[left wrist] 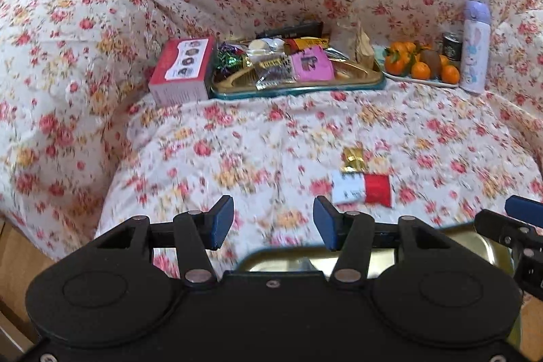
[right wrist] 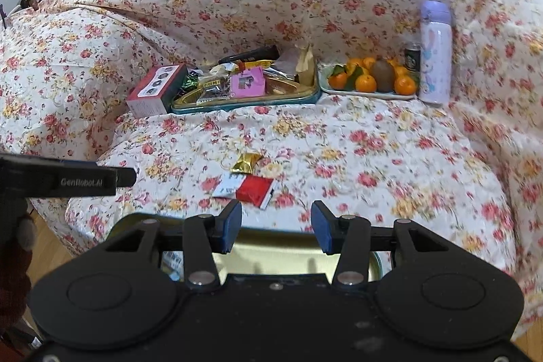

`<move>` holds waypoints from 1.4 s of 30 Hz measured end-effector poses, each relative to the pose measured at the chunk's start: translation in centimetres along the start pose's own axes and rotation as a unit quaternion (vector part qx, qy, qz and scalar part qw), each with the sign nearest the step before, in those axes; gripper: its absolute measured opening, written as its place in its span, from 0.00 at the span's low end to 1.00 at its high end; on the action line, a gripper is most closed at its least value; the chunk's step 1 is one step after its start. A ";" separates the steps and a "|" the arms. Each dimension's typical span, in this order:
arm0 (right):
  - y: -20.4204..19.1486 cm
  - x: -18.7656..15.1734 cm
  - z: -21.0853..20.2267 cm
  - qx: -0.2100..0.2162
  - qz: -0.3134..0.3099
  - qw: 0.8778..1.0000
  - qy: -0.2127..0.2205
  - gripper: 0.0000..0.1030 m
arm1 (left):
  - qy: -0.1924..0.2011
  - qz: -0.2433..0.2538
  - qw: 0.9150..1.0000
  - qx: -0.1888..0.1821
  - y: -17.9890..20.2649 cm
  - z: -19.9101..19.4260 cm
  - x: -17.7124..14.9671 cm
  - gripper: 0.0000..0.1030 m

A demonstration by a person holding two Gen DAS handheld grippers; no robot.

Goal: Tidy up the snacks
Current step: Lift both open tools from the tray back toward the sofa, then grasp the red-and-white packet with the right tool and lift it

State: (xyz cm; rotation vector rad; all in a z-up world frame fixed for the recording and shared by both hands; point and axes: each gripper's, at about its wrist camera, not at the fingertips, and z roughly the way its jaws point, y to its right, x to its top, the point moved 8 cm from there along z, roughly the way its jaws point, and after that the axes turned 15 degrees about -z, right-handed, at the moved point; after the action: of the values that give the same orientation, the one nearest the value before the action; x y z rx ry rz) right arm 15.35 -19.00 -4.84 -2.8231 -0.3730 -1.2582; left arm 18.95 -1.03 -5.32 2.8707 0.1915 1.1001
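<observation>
Most snacks already lie heaped in the tray (right wrist: 307, 94) at upper centre. Two remain on the sofa cover mid-frame: a gold candy (right wrist: 246, 162) and a red-white packet (right wrist: 245, 187). Left hand-held gripper (left wrist: 273, 222) and right hand-held gripper (right wrist: 276, 227) both gape, empty, above a gold tin (right wrist: 281, 250).
</observation>
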 end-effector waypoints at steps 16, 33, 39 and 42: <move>-1.0 1.4 8.7 0.054 -0.055 0.995 -0.065 0.49 | -0.059 0.008 0.998 -0.003 1.8 8.1 3.1 0.57; -3.8 2.7 15.5 0.114 -0.197 0.969 -0.095 0.62 | -0.102 -0.034 0.994 -0.001 -1.1 11.6 2.8 0.57; -4.7 2.4 17.2 0.129 -0.232 0.959 -0.102 0.64 | -0.110 -0.038 0.993 -0.001 -1.7 12.2 2.6 0.57; -4.6 2.6 17.9 0.134 -0.233 0.958 -0.102 0.64 | -0.111 -0.036 0.993 -0.002 -1.6 12.3 2.5 0.57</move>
State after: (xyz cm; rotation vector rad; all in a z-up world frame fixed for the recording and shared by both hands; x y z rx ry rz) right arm 29.00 -11.85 -15.29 -2.7156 -1.1778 -0.8688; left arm 28.89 0.74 -12.95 2.9276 0.2790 0.7611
